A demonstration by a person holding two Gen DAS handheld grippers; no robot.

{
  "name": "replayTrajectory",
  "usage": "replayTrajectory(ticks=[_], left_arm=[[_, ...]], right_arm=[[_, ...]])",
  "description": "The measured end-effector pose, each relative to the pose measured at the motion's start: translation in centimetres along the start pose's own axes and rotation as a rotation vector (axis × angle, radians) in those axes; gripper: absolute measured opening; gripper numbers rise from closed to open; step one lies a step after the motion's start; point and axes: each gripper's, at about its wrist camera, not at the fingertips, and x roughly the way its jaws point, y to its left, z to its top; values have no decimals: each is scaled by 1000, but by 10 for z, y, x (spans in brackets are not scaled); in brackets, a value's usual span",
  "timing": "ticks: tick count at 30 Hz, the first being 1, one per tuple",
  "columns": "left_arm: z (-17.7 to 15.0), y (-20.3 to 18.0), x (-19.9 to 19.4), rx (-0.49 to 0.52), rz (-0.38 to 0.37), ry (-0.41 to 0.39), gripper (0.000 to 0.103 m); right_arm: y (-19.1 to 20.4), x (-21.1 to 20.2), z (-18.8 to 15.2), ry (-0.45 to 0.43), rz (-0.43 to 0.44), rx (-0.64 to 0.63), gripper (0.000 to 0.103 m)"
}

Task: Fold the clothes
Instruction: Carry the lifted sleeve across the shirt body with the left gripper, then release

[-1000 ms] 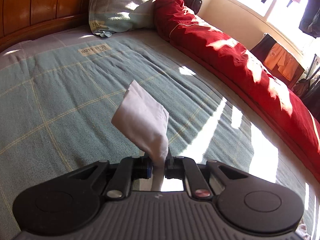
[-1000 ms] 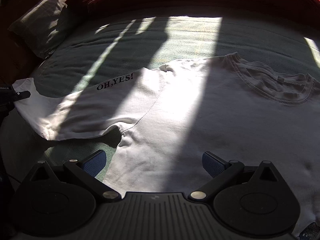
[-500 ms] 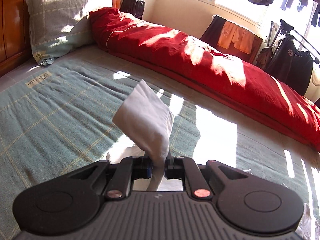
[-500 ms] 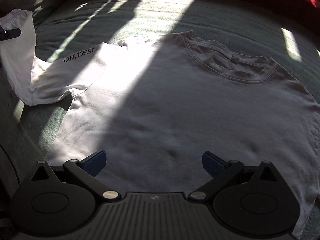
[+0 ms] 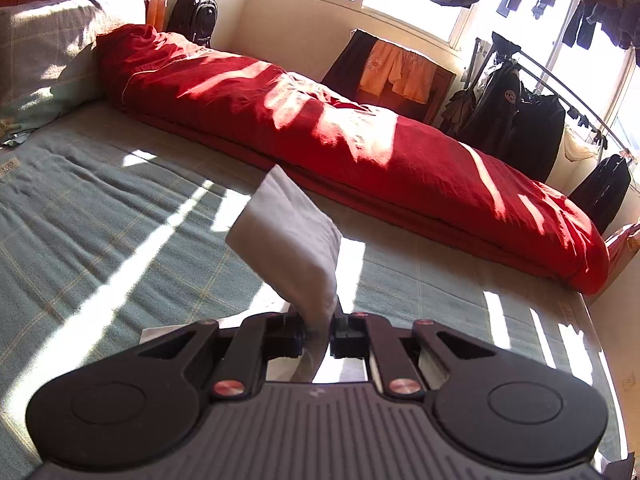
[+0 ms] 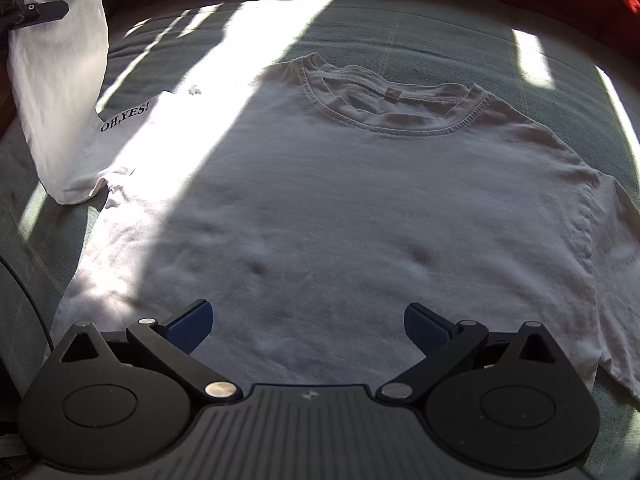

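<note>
White cotton T-shirt (image 6: 340, 208) lies flat, neck up, on the teal checked bedspread (image 5: 100, 232); its bottom hem is hidden behind the right gripper (image 6: 306, 322), whose blue-padded jaws are spread wide just above the cloth, gripping nothing. Left gripper (image 5: 320, 326) is clamped on the shirt's white sleeve (image 5: 288, 248), lifted clear of the bed. "OH,YES!" print partly covered. Rolled red quilt (image 5: 340, 140) along the far edge, grey checked pillow (image 5: 52, 52), black backpack (image 5: 194, 10).

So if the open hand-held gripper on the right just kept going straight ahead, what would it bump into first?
Probably the white T-shirt lying flat on the bed: the right hand-held gripper points down at its front, below the collar. Depth is hard to judge.
</note>
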Motion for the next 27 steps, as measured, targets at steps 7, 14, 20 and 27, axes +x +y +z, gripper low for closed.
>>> replayTrajectory(ticks=[7,14,20,27], left_arm=[[-15,-46,13,42,-41,27,9],[-30,-94,27,64,-117,60,9],[-45,-131,46,99,-168,93,9],[-74,-171,65,194,-187,146,9]], right_arm=[[-26,-8,-10,-4,7,6,103],[-54,-18,-21,-15,15,36,103],[-76,-25,-35,-18,17,66,103],[-96,-30,-47,-29,13,105,103]])
